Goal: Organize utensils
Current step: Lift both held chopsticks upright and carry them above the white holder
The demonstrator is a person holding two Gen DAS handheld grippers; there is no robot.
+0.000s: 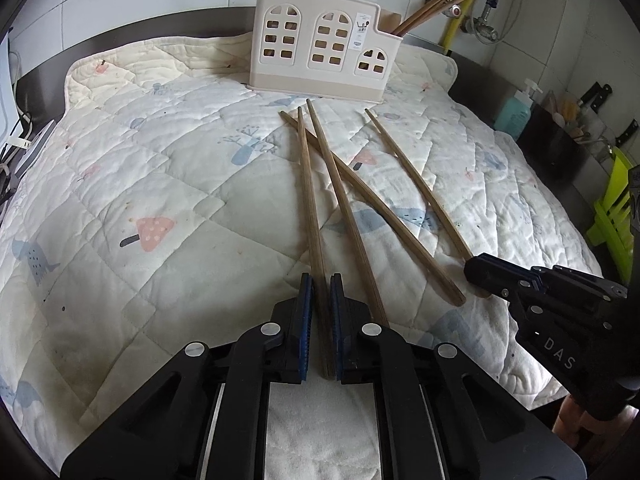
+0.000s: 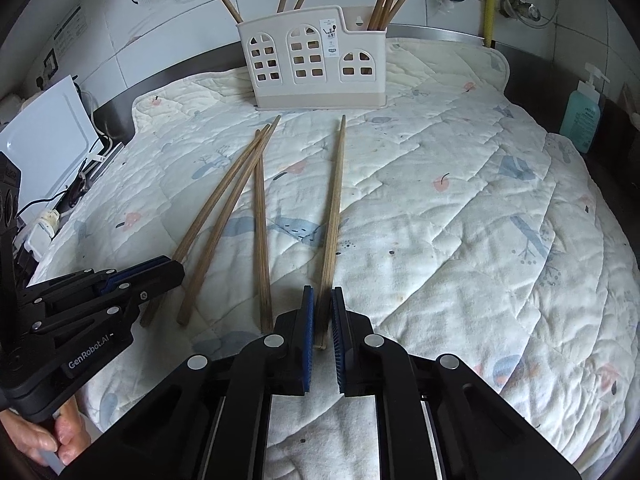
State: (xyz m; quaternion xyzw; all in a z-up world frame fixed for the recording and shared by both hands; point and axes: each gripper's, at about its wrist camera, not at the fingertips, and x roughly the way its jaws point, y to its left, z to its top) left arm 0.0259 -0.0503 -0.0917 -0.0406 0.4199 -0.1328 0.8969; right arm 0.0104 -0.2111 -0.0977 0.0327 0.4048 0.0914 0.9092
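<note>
Four wooden chopsticks lie on a quilted mat [image 1: 160,168] in front of a cream utensil holder [image 1: 320,40] [image 2: 312,64], which has window cut-outs and several chopsticks standing in it. My left gripper [image 1: 320,280] [image 2: 176,270] is shut on the near end of the leftmost chopstick [image 1: 308,200] [image 2: 224,184]. My right gripper [image 2: 323,292] [image 1: 474,268] is shut on the near end of the rightmost chopstick [image 2: 334,208] [image 1: 416,184]. Two loose chopsticks [image 1: 348,208] [image 2: 262,220] lie between them, crossing each other near the holder.
A teal soap bottle [image 1: 514,112] [image 2: 580,116] stands at the right of the counter, with knives [image 1: 596,94] and a green rack [image 1: 612,208] beyond it. A white appliance [image 2: 40,140] and cables sit to the left. A hand [image 2: 60,440] holds the left gripper's handle.
</note>
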